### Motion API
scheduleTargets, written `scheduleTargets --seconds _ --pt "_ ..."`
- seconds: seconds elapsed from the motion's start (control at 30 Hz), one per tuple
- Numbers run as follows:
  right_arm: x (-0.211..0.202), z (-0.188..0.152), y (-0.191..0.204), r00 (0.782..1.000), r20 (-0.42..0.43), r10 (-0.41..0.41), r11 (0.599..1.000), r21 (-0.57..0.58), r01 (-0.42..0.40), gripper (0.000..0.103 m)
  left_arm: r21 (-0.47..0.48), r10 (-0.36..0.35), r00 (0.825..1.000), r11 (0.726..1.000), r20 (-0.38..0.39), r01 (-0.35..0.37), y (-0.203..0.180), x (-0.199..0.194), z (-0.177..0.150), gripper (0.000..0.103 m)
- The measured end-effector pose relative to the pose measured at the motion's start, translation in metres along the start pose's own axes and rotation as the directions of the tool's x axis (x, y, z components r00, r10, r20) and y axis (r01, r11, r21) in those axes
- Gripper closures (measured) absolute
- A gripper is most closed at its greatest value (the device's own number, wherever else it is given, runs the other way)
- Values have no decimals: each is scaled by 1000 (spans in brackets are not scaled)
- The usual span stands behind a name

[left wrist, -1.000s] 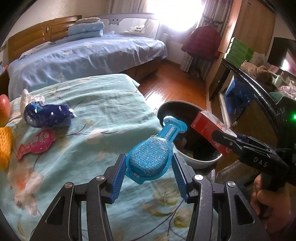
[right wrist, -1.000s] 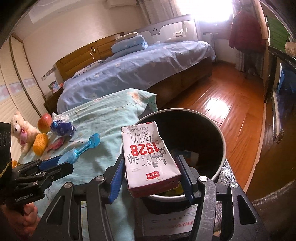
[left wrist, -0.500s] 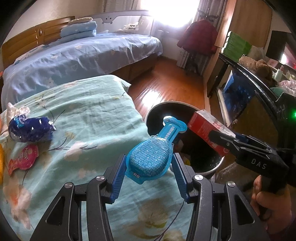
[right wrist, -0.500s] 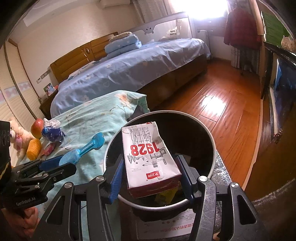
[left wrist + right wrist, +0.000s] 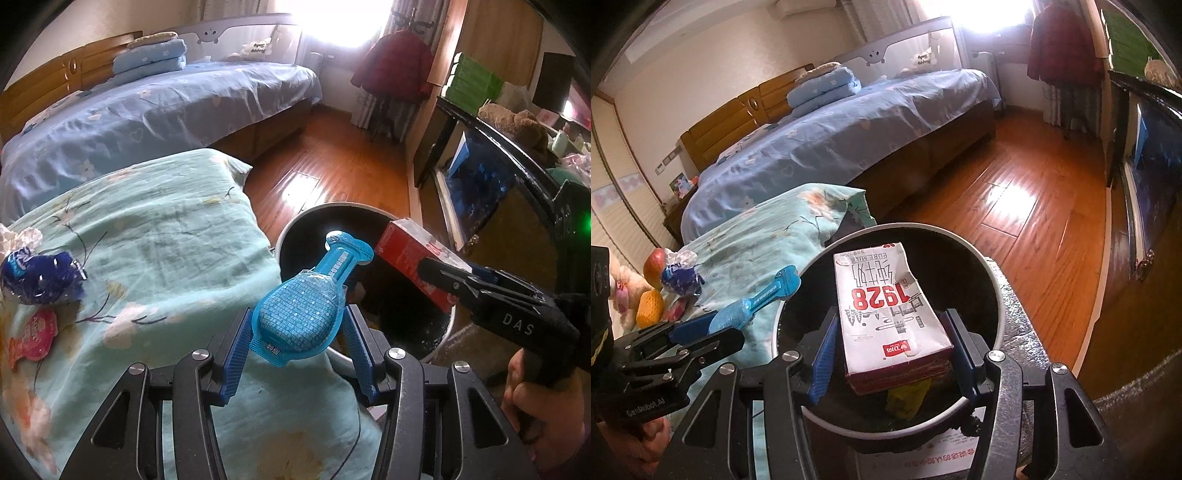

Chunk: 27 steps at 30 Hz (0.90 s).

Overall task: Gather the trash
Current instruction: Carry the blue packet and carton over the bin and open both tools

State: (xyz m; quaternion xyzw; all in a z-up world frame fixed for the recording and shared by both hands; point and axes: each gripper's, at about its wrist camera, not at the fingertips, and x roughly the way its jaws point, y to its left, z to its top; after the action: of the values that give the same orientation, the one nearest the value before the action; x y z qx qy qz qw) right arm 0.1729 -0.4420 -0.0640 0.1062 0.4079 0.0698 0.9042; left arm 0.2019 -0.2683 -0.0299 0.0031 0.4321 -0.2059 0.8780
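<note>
Right gripper (image 5: 894, 347) clamps a milk carton (image 5: 890, 317) squarely over the bin (image 5: 997, 295), apparently poised to drop. Left gripper (image 5: 299, 332) pinches a blue packet (image 5: 303, 314), its tip at the bin's 9 o'clock rim, likely queued next.

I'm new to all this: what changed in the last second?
Both grippers moved toward the bin; the milk carton now hangs over its opening, and the blue packet nears the rim. Nothing was released. The wrappers on the bedspread stayed put.

The milk carton (image 5: 892, 314) hides most of the bin's (image 5: 997, 291) contents (one yellow scrap shows).
</note>
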Motion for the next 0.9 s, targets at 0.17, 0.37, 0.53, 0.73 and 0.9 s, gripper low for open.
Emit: scheduleTargets --seconds 0.17,0.37,0.53,0.73,0.9 --pt "4 2 -4 1000 -6 -1 1000 16 1 48 10 3 1000 1000 -2 -3 -4 5 4 54" --pt "7 4 -6 1000 -13 -6 1000 18 6 48 15 5 1000 1000 -5 -5 -8 8 8 54" --pt "8 5 -8 1000 -17 -10 1000 24 11 48 6 3 1000 1000 -8 -3 -9 11 8 54" --pt "10 8 -8 1000 -24 -13 1000 25 14 47 19 -13 1000 1000 -4 13 -10 11 11 53" --pt "11 9 -12 1000 -31 -2 999 47 4 45 0 -13 1000 1000 -3 13 -5 8 9 46"
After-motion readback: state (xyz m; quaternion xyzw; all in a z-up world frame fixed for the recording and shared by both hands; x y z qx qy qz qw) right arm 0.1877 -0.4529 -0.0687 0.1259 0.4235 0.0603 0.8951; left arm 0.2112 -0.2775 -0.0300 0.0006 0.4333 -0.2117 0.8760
